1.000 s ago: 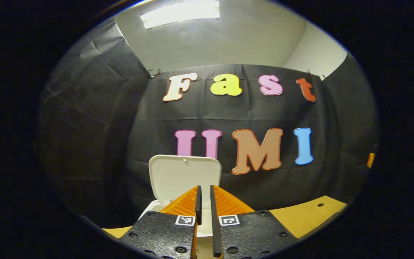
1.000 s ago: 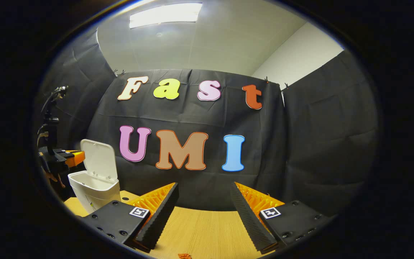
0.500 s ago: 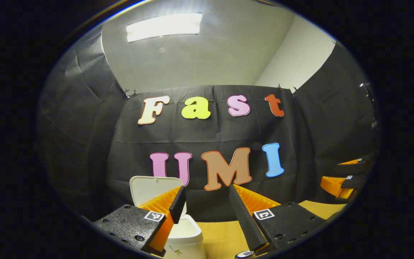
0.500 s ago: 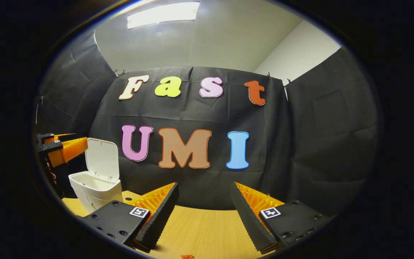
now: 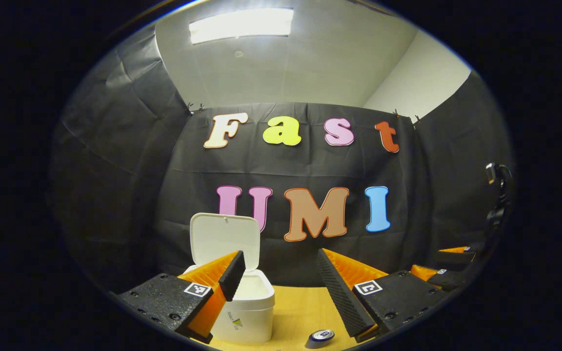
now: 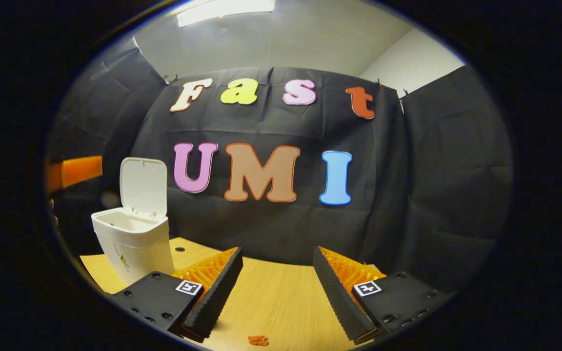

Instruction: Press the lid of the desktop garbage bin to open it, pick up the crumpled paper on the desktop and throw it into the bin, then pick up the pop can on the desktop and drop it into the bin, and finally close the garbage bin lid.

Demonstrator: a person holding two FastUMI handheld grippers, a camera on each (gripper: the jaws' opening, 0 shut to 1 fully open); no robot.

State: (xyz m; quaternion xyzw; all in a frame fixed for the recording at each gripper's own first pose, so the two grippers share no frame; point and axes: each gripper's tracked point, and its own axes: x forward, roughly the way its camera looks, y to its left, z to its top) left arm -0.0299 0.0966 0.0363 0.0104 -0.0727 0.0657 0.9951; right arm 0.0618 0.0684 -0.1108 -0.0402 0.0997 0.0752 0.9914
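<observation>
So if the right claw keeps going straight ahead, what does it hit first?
Probably nothing nearby: the open right claw points over bare table toward the black cloth wall. Depth is unclear.

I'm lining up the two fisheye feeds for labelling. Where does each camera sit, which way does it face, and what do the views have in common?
Left gripper view: rides the left gripper, open, facing the booth wall over the white plastic bin with its lid up; a pop can top sits low, the other gripper at right.
Right gripper view: rides the right gripper, open, facing the same wall over the wooden desktop; a small orange crumpled paper lies low.
Shared: bin, raised lid, desktop.
</observation>
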